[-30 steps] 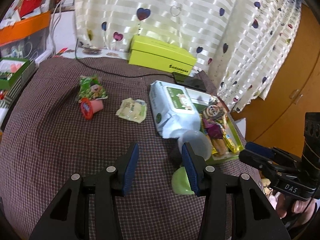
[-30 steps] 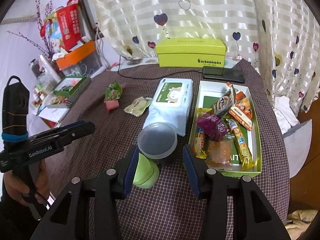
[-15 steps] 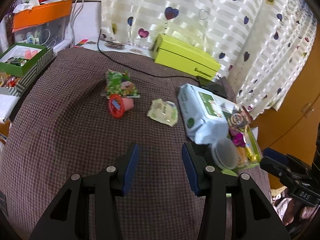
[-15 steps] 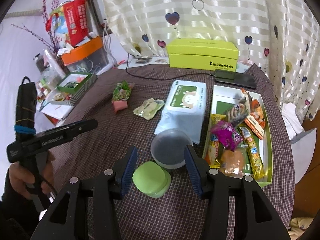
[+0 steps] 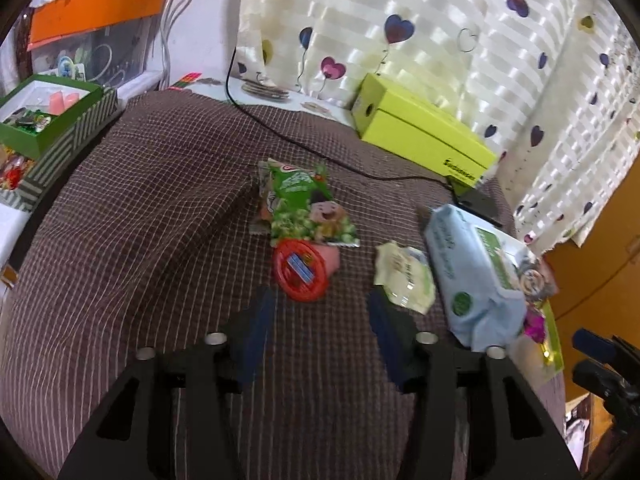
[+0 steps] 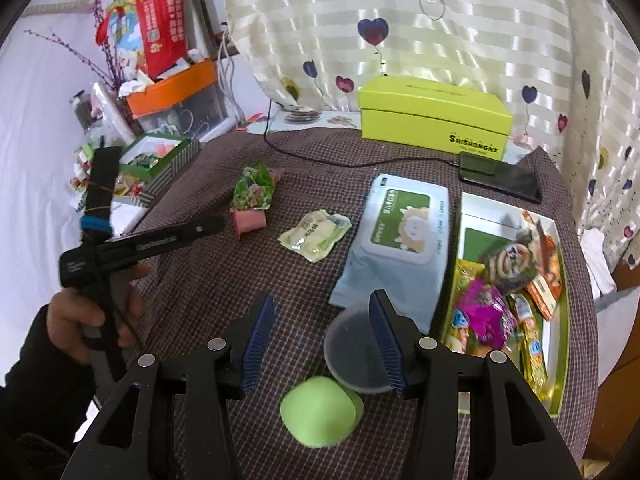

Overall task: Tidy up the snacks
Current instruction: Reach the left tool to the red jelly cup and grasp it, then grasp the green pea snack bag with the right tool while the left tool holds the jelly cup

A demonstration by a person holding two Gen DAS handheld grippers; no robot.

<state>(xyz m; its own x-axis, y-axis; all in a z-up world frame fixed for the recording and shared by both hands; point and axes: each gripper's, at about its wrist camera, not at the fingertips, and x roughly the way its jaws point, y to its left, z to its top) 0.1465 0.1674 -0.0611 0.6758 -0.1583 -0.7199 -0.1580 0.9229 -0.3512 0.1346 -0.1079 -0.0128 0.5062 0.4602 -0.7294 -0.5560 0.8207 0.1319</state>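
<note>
Clearly "SUISHONGNX" on lime box (image 6: 434,114)

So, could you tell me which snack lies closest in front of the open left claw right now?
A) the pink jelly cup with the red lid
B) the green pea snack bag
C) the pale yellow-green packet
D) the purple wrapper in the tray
A: in the left wrist view, the pink jelly cup lies on its side just ahead of the left claw, nearer than the green pea snack bag behind it.
</note>
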